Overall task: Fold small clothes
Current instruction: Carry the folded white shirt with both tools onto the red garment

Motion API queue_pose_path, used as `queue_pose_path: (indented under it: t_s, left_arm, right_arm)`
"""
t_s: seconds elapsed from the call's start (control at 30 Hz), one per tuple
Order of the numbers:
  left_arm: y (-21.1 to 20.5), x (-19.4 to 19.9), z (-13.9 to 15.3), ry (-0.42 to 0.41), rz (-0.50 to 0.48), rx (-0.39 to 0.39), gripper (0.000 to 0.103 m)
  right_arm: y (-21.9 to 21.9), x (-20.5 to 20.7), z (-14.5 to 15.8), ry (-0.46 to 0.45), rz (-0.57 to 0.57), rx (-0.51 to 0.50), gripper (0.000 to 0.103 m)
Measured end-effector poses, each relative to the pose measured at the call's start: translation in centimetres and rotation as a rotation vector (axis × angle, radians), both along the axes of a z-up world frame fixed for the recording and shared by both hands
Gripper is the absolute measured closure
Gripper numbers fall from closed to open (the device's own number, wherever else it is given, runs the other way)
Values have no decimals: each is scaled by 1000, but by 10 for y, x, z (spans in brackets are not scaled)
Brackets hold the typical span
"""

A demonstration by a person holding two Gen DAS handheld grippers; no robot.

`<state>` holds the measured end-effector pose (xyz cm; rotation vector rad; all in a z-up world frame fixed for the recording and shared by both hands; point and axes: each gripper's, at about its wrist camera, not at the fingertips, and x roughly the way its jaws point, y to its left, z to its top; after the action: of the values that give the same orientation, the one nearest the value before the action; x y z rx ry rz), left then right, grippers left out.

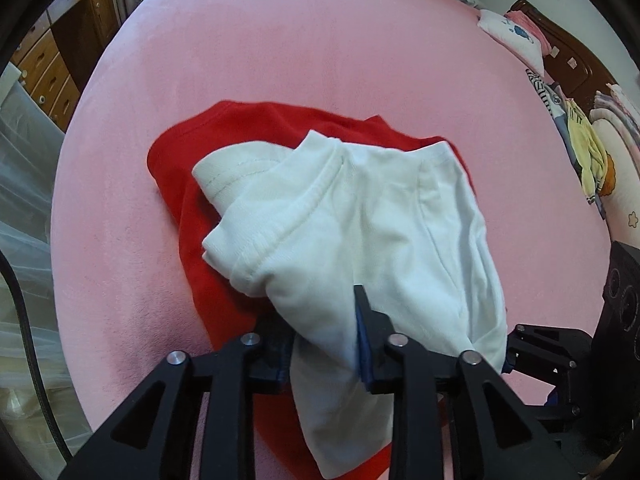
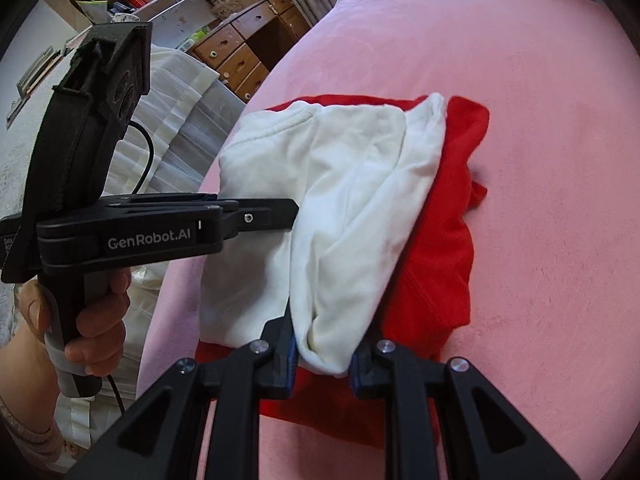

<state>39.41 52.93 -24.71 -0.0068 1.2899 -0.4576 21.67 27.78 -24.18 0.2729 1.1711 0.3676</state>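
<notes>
A white garment (image 1: 360, 216) lies bunched over a red garment (image 1: 192, 184) mid-bed, on the pink sheet (image 1: 320, 52). Both the left gripper (image 1: 320, 344) and right gripper (image 2: 322, 354) clamp its near edge, apparently firmly. Clothes pile (image 1: 580, 148) at three o'clock.

small shirt (image 1: 360, 216) atop larger garment (image 1: 188, 152) — both on bed (image 1: 280, 48)

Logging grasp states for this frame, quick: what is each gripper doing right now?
Left gripper: shut on the white garment, bunched between its fingers.
Right gripper: shut on the same white garment, at another fold.
</notes>
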Motion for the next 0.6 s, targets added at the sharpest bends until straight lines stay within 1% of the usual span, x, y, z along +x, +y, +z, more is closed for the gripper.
queue_pose_path:
  t_s: [0.07,0.1,0.13,0.2,0.27,0.3,0.33,0.37,0.4,0.47,0.53,0.6]
  left_arm:
    - [5,6,-6,10,6,-10,70]
    - [7,8,-7,12,11,-15,69]
    - [10,10,-8,11,14,-21,69]
    - [15,7,-4,4,28,-26,67]
    - [24,1,0,-2,42,-31,66]
    - [29,-2,4,-6,56,-31,65]
    - [32,-4,7,-10,65,-34,62]
    - [40,-9,12,-23,84,-37,56]
    - [44,-16,17,-35,101,-33,54]
    - [55,-28,30,-64,138,-20,53]
    - [62,-39,38,-78,169,-25,53]
    - [67,-47,44,-86,187,-46,53]
  right_arm:
    - [-1,-1,-2,11,1,-7,81]
    - [-3,-1,-3,21,4,4,78]
    - [-5,-1,-1,20,0,10,77]
    - [-9,-1,2,18,2,29,73]
    - [-16,-3,9,13,3,35,72]
    - [-17,-4,12,7,2,21,71]
    - [-18,-4,18,-2,5,3,71]
    - [-19,-5,24,-13,8,-11,71]
    - [-27,-18,30,-30,13,-29,71]
    - [-24,-13,41,-58,16,-61,71]
    - [-25,-12,54,-99,11,-98,72]
    - [-21,-6,64,-126,23,-127,72]
